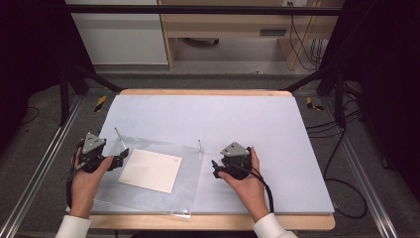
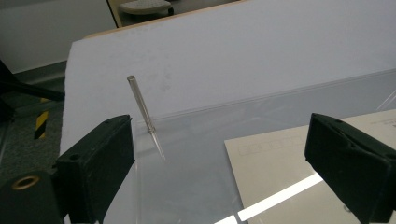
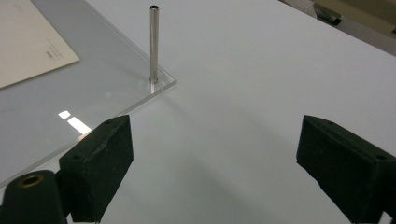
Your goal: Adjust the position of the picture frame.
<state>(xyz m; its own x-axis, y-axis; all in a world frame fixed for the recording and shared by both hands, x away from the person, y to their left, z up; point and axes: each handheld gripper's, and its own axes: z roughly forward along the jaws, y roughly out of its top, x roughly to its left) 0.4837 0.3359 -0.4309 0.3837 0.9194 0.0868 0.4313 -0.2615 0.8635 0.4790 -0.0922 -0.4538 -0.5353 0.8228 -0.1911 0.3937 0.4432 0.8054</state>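
So we're sitting with both grippers flanking a clear acrylic sheet [image 1: 153,196] that's lying flat on the white table [image 1: 257,124], with a cream card [image 1: 150,170] resting on top of it, a bit left of the sheet's middle. Our left gripper [image 1: 120,157] is hanging at the sheet's left edge and our right gripper [image 1: 216,167] just off its right edge, which looks to us like we're lining up to work on the two metal pins standing at the far corners. Both sets of jaws are spread wide with nothing between them.

What the high view is giving us is the layout: one hand per side, sheet near the front edge of the table. It's barely resolving the pins, though. The left gripper view is showing the left pin [image 2: 140,105] leaning noticeably, planted near the sheet's corner, with the card's corner off to the side. The right gripper view is showing the right pin [image 3: 153,44] standing straight and hollow at the top, set right into the sheet's corner, ahead of the jaws.
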